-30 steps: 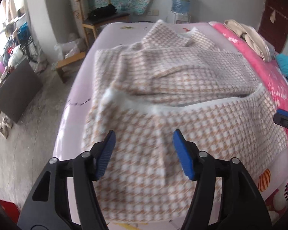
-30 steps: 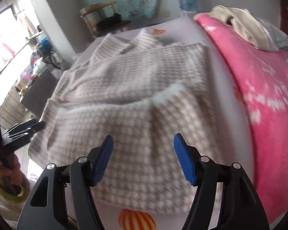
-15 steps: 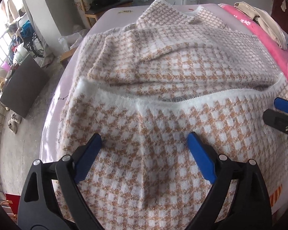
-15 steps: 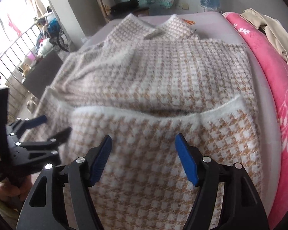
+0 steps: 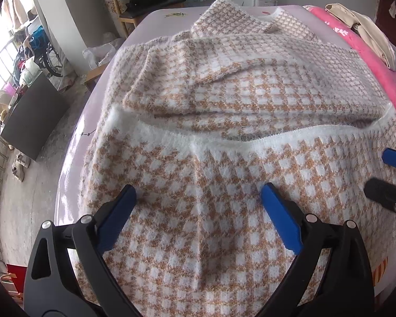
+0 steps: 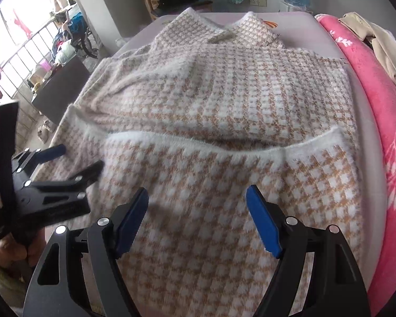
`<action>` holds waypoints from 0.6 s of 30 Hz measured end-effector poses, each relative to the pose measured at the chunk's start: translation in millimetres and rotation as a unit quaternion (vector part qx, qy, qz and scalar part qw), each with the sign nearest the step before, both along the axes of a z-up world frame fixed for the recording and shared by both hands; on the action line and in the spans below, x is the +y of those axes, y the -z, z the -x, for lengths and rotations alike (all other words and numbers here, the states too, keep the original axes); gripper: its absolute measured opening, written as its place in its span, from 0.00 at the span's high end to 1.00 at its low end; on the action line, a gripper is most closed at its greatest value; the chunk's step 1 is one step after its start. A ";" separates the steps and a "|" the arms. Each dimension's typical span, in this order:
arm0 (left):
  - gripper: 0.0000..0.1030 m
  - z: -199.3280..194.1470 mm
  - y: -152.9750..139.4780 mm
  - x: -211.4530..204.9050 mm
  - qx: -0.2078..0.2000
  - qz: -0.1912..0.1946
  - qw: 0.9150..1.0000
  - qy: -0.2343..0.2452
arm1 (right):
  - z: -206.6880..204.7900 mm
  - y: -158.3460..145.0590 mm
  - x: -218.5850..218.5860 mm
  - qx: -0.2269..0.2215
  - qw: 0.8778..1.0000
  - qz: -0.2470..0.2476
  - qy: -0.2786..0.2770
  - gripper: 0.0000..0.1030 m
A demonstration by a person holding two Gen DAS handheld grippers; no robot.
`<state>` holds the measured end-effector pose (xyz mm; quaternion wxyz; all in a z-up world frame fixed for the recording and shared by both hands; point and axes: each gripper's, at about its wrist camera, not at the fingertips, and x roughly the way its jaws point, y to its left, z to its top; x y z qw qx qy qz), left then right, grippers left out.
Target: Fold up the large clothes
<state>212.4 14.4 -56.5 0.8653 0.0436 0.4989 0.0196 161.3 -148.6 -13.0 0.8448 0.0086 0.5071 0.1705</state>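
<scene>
Ideally, both spread grippers, left gripper [image 5: 198,203] and right gripper [image 6: 198,206], pinch the sweater's [image 5: 237,100] folded hem [image 5: 250,138] at twelve o'clock evenly.

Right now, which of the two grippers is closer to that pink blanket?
Right. The right gripper hovers over the sweater on the side bordering the pink blanket; the left gripper is over the far side, toward the floor.

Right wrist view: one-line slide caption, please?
Open right tongs poised above folded houndstooth sweater on the bed.
</scene>
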 end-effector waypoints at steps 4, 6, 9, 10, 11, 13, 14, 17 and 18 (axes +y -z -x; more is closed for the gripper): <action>0.10 -0.6 0.1 1.3 0.002 0.002 1.000 0.002 | 13.6 4.5 4.3 0.005 1.000 0.023 -0.017 0.15; 0.10 -0.6 0.1 1.5 0.002 0.002 1.000 0.002 | 14.4 12.5 3.6 0.013 0.999 0.025 -0.017 0.12; 0.10 -0.5 0.1 1.6 0.002 0.002 1.000 0.002 | 12.3 20.6 -0.9 0.024 1.000 0.009 -0.008 0.09; 0.09 -0.5 0.1 1.7 0.002 0.002 1.000 0.002 | 11.6 19.7 -0.4 0.026 1.000 0.011 -0.008 0.09; 0.09 -0.4 0.2 1.7 0.002 0.002 1.000 0.002 | 11.5 18.7 0.4 0.026 1.000 0.015 -0.008 0.09; 0.09 -0.4 0.3 1.5 0.002 0.003 1.000 0.002 | 14.0 12.1 0.8 0.019 1.000 0.018 -0.013 0.09; 0.09 -0.3 0.3 1.3 0.002 0.002 1.000 0.002 | 16.6 8.0 1.0 0.015 1.000 0.015 -0.021 0.09; 0.09 -0.3 0.3 1.4 0.001 0.002 1.000 0.002 | 28.0 -1.6 3.9 0.007 0.999 0.003 -0.053 0.09; 0.09 -0.3 0.4 1.6 0.001 0.002 1.000 0.002 | 31.2 -1.4 5.9 0.008 0.998 0.007 -0.062 0.09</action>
